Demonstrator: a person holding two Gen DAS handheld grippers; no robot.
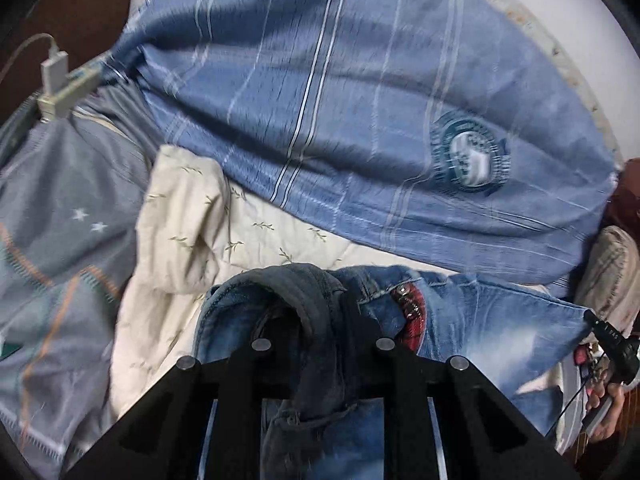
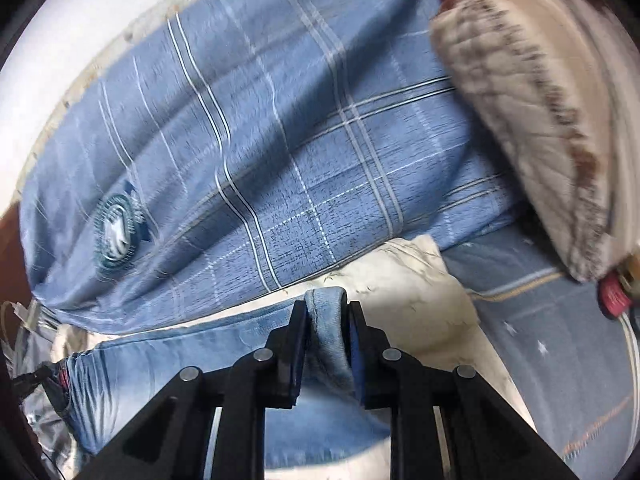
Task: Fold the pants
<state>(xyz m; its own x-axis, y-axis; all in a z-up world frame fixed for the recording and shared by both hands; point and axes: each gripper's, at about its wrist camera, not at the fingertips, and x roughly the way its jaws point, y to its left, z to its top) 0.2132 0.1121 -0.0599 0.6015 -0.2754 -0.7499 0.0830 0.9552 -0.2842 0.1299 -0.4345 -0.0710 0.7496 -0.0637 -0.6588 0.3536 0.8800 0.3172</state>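
Note:
The pants are faded blue jeans (image 1: 492,316) lying on a cream leaf-print blanket (image 1: 256,236) on a bed. In the left wrist view my left gripper (image 1: 320,308) is shut on the bunched waistband, a thick dark fold draped between its fingers; a red plaid lining (image 1: 412,316) shows beside it. In the right wrist view my right gripper (image 2: 326,312) is shut on a narrow fold of the jeans (image 2: 324,332), which stretch away to the left (image 2: 168,364). The right gripper also shows at the left view's right edge (image 1: 612,340).
A large blue plaid pillow (image 1: 360,100) with a round emblem (image 1: 468,156) lies just behind the jeans. A grey star-print quilt (image 1: 60,220) is on one side, a beige quilted cushion (image 2: 532,112) on the other. A charger and cable (image 1: 60,80) rest at the bed's edge.

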